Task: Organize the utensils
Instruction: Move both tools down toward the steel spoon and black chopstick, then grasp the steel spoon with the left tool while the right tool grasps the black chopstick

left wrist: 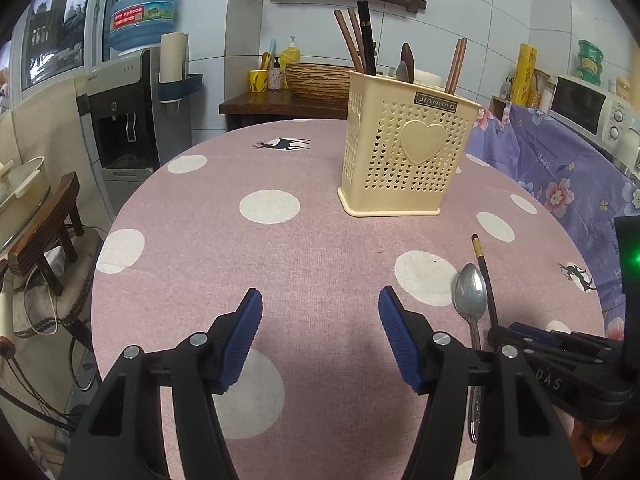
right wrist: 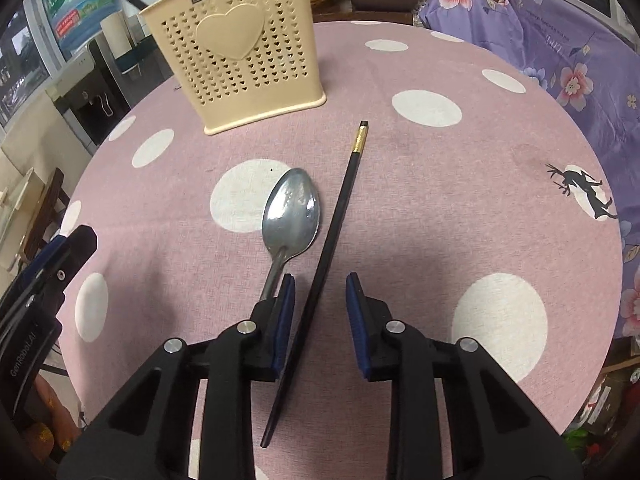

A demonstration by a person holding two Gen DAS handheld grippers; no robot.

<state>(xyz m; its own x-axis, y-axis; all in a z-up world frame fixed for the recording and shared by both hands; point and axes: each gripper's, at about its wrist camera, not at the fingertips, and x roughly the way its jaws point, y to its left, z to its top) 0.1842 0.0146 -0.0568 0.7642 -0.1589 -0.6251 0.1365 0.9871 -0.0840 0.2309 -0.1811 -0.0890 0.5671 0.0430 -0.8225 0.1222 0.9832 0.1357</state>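
A cream perforated utensil holder (left wrist: pixel 404 156) with a heart on its front stands on the round pink dotted table (left wrist: pixel 280 240); it holds several chopsticks and spoons. It also shows in the right wrist view (right wrist: pixel 244 52). A metal spoon (right wrist: pixel 292 212) and a black chopstick (right wrist: pixel 336 224) with a gold band lie side by side on the cloth; both show in the left wrist view, spoon (left wrist: pixel 470 292), chopstick (left wrist: pixel 486 276). My right gripper (right wrist: pixel 320 284) is open, its fingers straddling the chopstick low over the cloth. My left gripper (left wrist: pixel 320 300) is open and empty, left of the spoon.
A purple flowered cloth (left wrist: pixel 560 168) covers a counter at the right, with a microwave (left wrist: pixel 588 108) on it. A water dispenser (left wrist: pixel 128 112) and a wooden stool (left wrist: pixel 52 220) stand at the left. A wicker basket (left wrist: pixel 316 80) sits on a sideboard behind the table.
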